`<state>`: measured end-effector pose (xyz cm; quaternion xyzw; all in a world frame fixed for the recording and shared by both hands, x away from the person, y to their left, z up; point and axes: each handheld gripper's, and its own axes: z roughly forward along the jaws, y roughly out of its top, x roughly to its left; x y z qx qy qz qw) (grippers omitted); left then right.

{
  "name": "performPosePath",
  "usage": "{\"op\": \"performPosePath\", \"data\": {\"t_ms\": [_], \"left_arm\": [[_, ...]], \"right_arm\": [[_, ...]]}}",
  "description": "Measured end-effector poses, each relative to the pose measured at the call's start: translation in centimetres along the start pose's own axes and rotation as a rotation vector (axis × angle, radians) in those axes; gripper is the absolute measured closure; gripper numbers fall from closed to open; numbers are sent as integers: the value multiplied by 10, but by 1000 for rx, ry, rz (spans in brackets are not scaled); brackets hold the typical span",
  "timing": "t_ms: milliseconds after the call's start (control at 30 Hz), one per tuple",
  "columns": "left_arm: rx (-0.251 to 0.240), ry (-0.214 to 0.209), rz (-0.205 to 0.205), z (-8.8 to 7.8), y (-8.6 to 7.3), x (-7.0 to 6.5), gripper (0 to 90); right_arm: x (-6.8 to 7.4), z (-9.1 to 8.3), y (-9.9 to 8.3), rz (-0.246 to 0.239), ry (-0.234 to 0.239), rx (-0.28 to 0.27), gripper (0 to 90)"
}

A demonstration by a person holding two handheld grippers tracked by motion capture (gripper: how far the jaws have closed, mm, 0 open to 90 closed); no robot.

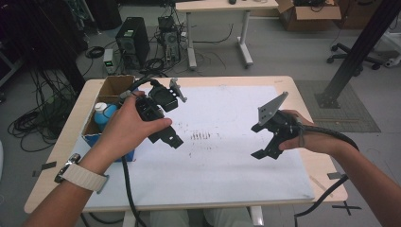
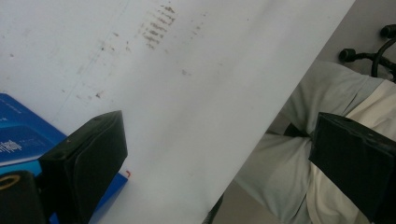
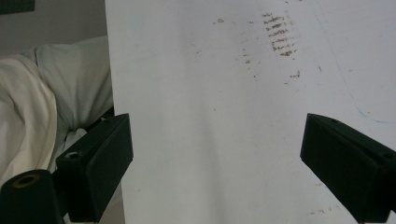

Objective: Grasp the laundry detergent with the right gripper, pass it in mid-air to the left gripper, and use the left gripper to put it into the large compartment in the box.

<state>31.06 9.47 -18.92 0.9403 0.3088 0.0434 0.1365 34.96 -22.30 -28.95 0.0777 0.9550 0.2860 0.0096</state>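
blue plastic bottle with a white cap (image 1: 101, 115), standing upright in the open brown cardboard box (image 1: 115, 86) at the far left corner of the pale wooden table (image 1: 302, 94), is the nearest thing to the left claw (image 1: 171, 138). the left claw hovers over the white paper sheet (image 1: 227, 161) just right of the box, its jaws spread wide with nothing between them, as the left gripper view shows: bare smudged paper and a blue carton edge (image 2: 18, 135) below. the right claw (image 1: 265, 151) hangs well apart on the right side of the sheet, jaws also wide and empty; the right gripper view looks down between them at the sheet's near edge and the person's pale clothing (image 3: 42, 102).

judging from its look, the bottle is light and fairly stiff, though its smooth rounded wall could slip or turn between flat pads. the body below the cap seems the best place to take hold, squarely across the middle, since the cap is narrower and may twist. the box walls crowd it, so a claw would likely need to come in from above.
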Motion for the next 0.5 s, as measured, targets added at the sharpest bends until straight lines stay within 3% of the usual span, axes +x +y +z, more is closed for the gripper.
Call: {"op": "performPosePath", "data": {"t_ms": [500], "left_arm": [[0,-3,2,1,1,0,45]], "right_arm": [[1,-1,-1,2,-1,-2,94]]}}
